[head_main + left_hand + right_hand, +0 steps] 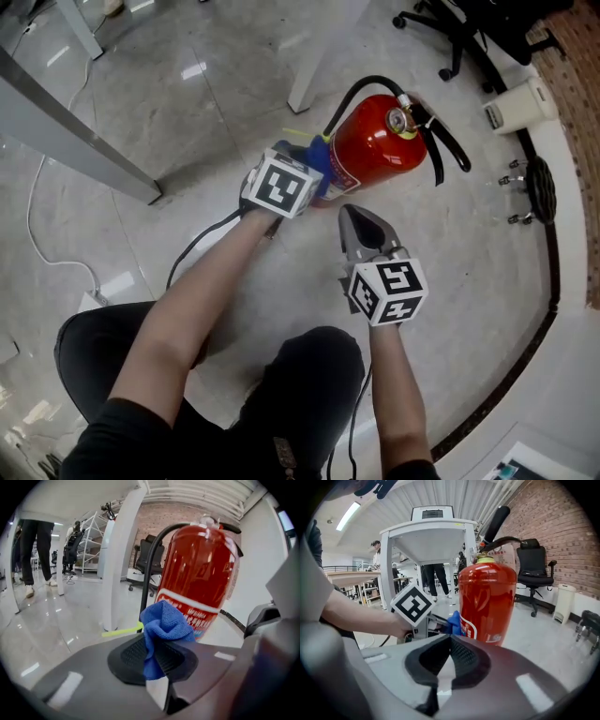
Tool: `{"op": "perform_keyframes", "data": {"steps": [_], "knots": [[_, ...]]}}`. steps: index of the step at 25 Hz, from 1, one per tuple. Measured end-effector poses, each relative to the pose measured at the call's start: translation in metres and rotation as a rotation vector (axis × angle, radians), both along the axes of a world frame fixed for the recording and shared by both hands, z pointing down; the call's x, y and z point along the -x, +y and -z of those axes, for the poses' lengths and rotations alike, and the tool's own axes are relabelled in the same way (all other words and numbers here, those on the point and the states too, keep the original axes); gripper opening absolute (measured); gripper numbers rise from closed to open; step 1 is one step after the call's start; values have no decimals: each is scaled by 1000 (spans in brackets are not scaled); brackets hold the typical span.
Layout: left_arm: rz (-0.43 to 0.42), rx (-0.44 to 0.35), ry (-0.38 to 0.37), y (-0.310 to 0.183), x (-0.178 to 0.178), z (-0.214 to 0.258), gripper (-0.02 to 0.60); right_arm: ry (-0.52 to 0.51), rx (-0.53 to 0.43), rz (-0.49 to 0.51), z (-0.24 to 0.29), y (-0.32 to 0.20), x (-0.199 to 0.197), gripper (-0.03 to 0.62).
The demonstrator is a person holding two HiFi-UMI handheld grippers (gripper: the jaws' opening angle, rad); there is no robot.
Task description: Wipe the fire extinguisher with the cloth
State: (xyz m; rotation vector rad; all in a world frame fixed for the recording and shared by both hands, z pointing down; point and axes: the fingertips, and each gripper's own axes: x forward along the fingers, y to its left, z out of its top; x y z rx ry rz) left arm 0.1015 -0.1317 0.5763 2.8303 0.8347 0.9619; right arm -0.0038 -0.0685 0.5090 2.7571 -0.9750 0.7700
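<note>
A red fire extinguisher (375, 150) with a black hose and handle stands upright on the glossy floor. My left gripper (309, 169) is at its left flank, shut on a bunched blue cloth (317, 159) held right by the lower label. In the left gripper view the cloth (164, 625) sticks up from between the pads, with the extinguisher (201, 569) close behind it. My right gripper (354, 214) hovers just in front of the cylinder, shut with nothing in it. In the right gripper view the extinguisher (487, 602) stands ahead, with the cloth (453, 623) at its left.
A white table leg (314, 66) rises just behind the extinguisher. An office chair (469, 28) and a white bin (520, 103) stand at the back right near a brick wall. A white cable (42, 244) lies on the floor at left. A person's legs (33, 550) stand far off.
</note>
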Motion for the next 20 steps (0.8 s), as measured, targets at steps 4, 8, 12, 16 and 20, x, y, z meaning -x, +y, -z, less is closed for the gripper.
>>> {"op": "perform_keyframes", "data": {"steps": [4, 8, 12, 16, 20], "knots": [[-8, 24, 83, 2, 1, 56, 38, 18, -13, 16, 16, -3, 3, 2], [-21, 56, 184, 2, -4, 116, 37, 44, -20, 30, 34, -9, 2, 2], [-14, 51, 243, 0, -2, 146, 38, 68, -15, 23, 47, -8, 1, 3], [20, 9, 212, 1, 3, 121, 38, 62, 2, 18, 41, -3, 5, 2], [35, -18, 128, 4, 12, 67, 38, 41, 31, 18, 25, 8, 7, 2]]}}
